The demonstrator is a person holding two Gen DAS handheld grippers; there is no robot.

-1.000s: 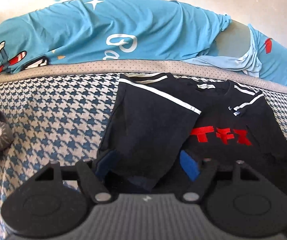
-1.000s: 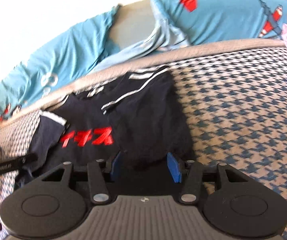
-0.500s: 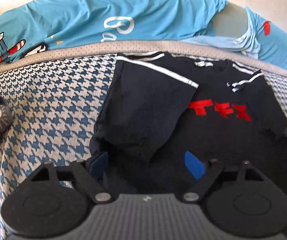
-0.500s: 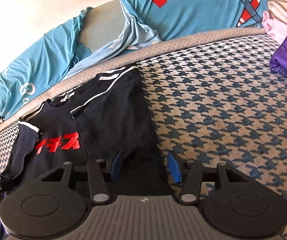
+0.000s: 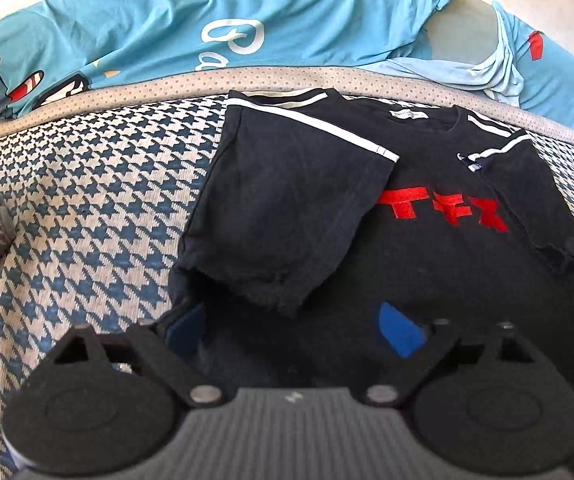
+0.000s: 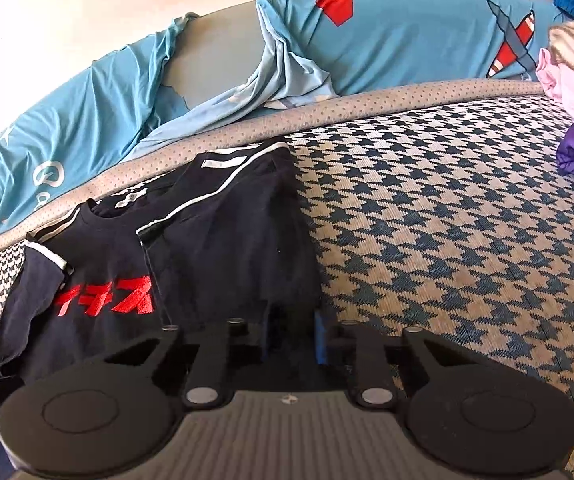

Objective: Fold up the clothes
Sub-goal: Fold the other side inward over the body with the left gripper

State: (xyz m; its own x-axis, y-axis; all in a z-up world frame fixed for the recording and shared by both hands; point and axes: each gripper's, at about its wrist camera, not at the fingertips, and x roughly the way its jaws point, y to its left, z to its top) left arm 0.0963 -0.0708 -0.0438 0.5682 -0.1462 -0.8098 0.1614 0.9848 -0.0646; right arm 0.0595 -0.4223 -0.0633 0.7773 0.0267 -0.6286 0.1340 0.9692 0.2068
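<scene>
Right tongs (image 6: 291, 340) are closing on the black T-shirt (image 6: 223, 248) hem at its edge (cloth sits between the pads); left tongs (image 5: 295, 328), a second ago narrower, are opening over the other folded side. Shirt's length runs away toward the blue pillows (image 5: 247, 20).

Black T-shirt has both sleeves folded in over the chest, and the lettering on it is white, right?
Not quite. The black T-shirt does have both sleeves folded in, but its lettering is red, not white; only the sleeve stripes are white. The left wrist view shows this.
</scene>
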